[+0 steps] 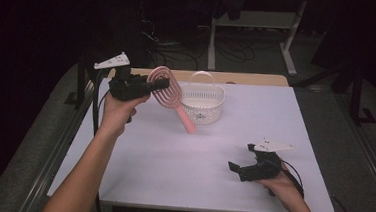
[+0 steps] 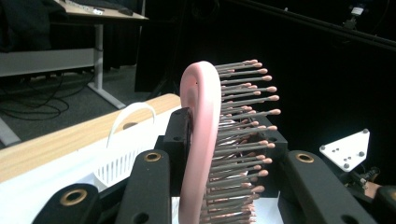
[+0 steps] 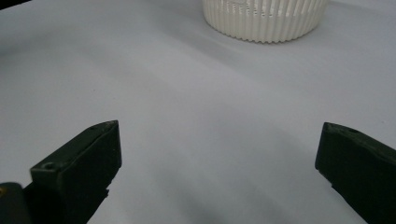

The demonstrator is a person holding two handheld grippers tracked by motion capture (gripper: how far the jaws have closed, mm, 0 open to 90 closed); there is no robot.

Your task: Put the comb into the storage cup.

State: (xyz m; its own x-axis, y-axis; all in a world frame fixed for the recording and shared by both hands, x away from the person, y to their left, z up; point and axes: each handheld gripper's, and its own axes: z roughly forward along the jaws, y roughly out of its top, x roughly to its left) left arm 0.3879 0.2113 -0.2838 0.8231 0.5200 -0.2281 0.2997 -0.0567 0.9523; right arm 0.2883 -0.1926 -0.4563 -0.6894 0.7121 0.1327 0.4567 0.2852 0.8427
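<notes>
A pink hairbrush (image 1: 169,92) with an open looped head hangs in the air above the table's far left. My left gripper (image 1: 157,85) is shut on its head, and the handle slants down to the right. Seen up close in the left gripper view, the hairbrush (image 2: 201,140) stands edge-on between the black jaws, bristles pointing right. Just right of the brush sits a white slatted basket (image 1: 202,103) with its handle raised. Low over the table's near right, my right gripper (image 1: 239,162) is open with nothing between its fingers. The basket (image 3: 264,18) stands beyond them.
The white table (image 1: 193,151) has a wooden strip along its far edge. Behind it stand a white desk frame (image 1: 252,25) and loose cables on the floor. Metal rails run along both sides of the table.
</notes>
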